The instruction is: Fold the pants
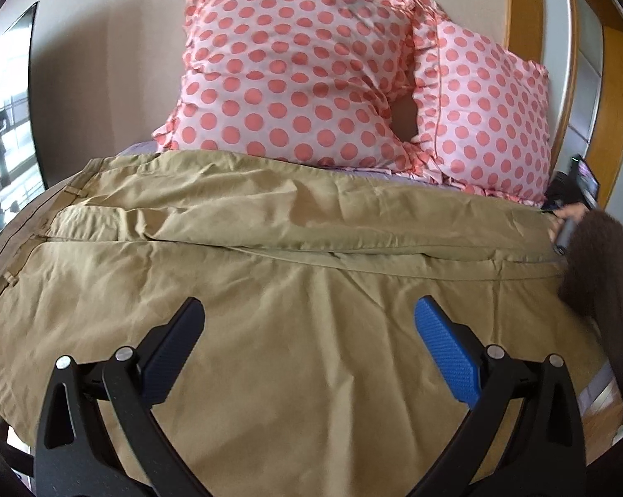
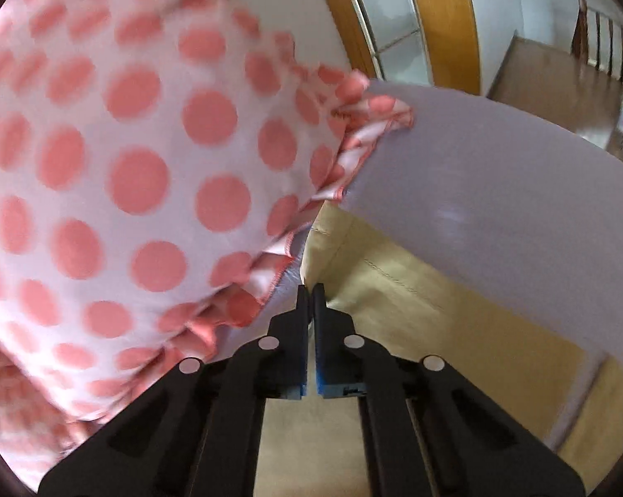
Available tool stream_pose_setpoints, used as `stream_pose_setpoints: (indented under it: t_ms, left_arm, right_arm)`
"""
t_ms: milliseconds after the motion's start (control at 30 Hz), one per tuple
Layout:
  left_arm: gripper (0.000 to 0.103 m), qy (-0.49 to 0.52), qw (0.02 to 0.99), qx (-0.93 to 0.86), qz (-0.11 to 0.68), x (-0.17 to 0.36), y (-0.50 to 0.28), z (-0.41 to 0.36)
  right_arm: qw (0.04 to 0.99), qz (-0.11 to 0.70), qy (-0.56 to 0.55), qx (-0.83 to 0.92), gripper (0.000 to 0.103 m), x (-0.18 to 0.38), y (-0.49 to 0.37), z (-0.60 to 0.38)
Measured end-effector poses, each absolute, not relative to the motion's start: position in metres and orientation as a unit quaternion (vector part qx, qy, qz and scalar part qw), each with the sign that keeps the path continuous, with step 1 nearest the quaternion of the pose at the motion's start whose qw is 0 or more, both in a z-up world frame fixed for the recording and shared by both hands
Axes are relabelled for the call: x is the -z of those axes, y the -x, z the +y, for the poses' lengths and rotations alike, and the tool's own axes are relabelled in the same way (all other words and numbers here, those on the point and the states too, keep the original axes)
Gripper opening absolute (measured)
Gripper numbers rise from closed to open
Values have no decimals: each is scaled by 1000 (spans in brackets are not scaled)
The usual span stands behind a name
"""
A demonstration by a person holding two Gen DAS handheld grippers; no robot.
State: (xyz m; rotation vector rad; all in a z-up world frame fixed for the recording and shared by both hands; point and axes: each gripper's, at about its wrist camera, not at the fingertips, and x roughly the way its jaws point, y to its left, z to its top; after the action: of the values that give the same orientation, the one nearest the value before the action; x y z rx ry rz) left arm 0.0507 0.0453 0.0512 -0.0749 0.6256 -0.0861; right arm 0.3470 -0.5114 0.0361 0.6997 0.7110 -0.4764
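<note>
Pants (image 1: pixel 295 248) are lying spread across the bed, long axis running side to side, waistband out at the left edge and the legs stretching off to the right, just in front of two spotted pillows (image 1: pixel 295 74). The left gripper (image 1: pixel 309 323) is hovering over the near leg with its jaws spread wide, gripping nothing, cloth directly beneath and ahead of it. Far right, a hand in a dark sleeve (image 1: pixel 593 265) is working at the leg ends.

Over on the right wrist view, the right gripper (image 2: pixel 310 290) is pinching shut on the pants (image 2: pixel 394 298) at a hem corner, tight against the pillow's frill (image 2: pixel 270 273) and the lilac sheet (image 2: pixel 498 174). This hand looks nearer the leg ends, so the fold likely travels leftward toward the waistband.
</note>
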Motion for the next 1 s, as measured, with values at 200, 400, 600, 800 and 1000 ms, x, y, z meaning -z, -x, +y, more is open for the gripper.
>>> stream_pose_setpoints:
  t_ms: [200,400,600,800,1000]
  left_arm:
    - [101,78,955,38,282,-64,-37,76]
    - [101,103,957,38,270,-82,-40,92]
    - [101,106,956,54,267,-94,-43,97]
    - [101,172,943,73,276,-96,-61,133]
    - [101,187,940,26,285,-104,-106,157]
  right_arm:
    - [874,222,-419,107,2,-70,-217,-526]
    - [837,264,-474,73,4,-30,-92,-524]
    - [814,316,-480,80,49,-23,-101,-519]
    - [779,344,-515,97,47,-6,-86,-521]
    - [798,320,-495,122,43,-10,-91,-518]
